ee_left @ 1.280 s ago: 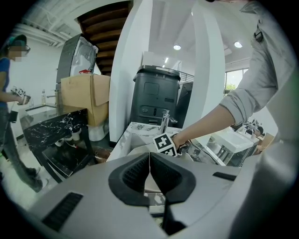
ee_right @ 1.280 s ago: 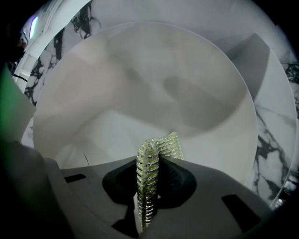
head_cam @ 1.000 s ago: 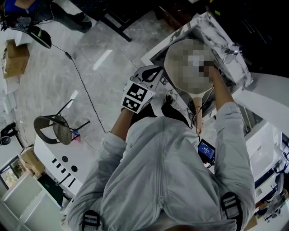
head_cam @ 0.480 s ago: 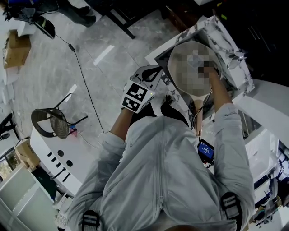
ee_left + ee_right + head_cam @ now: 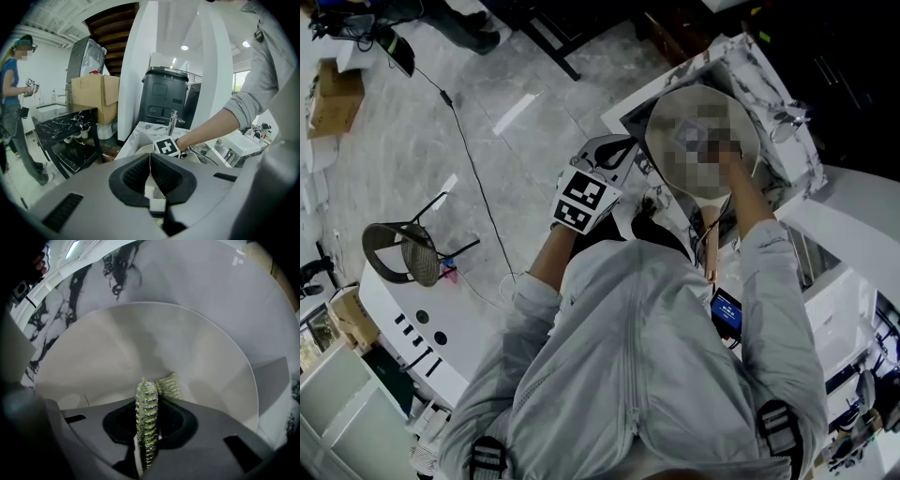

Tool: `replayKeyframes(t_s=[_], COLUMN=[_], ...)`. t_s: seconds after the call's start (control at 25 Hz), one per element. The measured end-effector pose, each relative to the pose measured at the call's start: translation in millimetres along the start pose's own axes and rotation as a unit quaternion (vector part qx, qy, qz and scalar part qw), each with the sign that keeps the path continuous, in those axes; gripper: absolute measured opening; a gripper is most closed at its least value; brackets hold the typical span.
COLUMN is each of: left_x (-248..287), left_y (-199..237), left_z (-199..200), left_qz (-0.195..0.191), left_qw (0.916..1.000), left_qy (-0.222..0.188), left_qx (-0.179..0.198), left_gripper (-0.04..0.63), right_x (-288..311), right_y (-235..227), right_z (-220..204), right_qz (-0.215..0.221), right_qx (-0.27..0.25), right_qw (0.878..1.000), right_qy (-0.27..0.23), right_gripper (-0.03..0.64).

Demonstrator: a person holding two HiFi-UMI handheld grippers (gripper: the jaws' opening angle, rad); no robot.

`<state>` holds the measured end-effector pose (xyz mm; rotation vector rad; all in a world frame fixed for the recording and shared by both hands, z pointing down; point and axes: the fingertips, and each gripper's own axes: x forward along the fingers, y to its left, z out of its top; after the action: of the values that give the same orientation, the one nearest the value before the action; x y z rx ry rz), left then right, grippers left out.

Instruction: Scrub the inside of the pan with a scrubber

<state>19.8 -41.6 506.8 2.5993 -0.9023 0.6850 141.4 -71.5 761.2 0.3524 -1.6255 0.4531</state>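
Note:
The pale round pan (image 5: 140, 343) lies in the marble-patterned sink (image 5: 197, 282). In the head view a mosaic patch covers most of it, and its wooden handle (image 5: 711, 246) points back toward the person. My right gripper (image 5: 149, 394) is inside the pan, shut on a green-silver mesh scrubber (image 5: 147, 420) whose tip rests on the pan floor. In the head view the right gripper is hidden under the patch; only the forearm (image 5: 750, 202) shows. My left gripper (image 5: 602, 171) hovers left of the sink, jaws shut (image 5: 150, 161) with nothing between them.
A faucet (image 5: 172, 121) stands at the back of the sink. A dark bin (image 5: 164, 101) and a cardboard box (image 5: 96, 96) stand behind it. A mesh chair (image 5: 403, 255) and a cable lie on the floor at left. Another person (image 5: 11, 93) stands at far left.
The right hand has shifted a little left inside the pan. The left gripper has stayed in place. The head view has drifted slightly.

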Motion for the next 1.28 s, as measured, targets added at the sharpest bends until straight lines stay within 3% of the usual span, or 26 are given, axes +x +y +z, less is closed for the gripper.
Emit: replayKeyframes(t_s=[0.32, 0.52, 0.8, 1.0, 1.28], left_x=[-1.9, -0.7, -1.1, -1.8, -2.9], left_y=[-3.6, -7.9, -11.3, -13.9, -15.7], left_z=[0.6, 1.3, 1.7, 0.0, -1.3], left_qz=[0.003, -0.001, -0.003, -0.004, -0.003], left_qw=[1.0, 1.0, 0.9999, 0.9999, 0.9999], left_qy=[-0.006, -0.007, -0.01, -0.01, -0.012], left_qx=[0.001, 0.0, 0.002, 0.003, 0.002], left_gripper=[0.025, 0.025, 0.024, 0.025, 0.025], right_x=[-12.1, -10.7, -17.8, -19.8, -19.3], right_y=[31.2, 69.9, 100.4, 101.5, 84.4], right_z=[-7.9, -10.2, -45.1, -69.0, -92.2], right_qz=[0.026, 0.107, 0.183, 0.186, 0.153], right_qx=[-0.039, -0.063, -0.075, -0.082, -0.081], right_qw=[0.999, 0.992, 0.978, 0.974, 0.976], right_qy=[0.02, 0.004, 0.061, 0.096, 0.13], right_gripper=[0.083, 0.083, 0.083, 0.082, 0.081])
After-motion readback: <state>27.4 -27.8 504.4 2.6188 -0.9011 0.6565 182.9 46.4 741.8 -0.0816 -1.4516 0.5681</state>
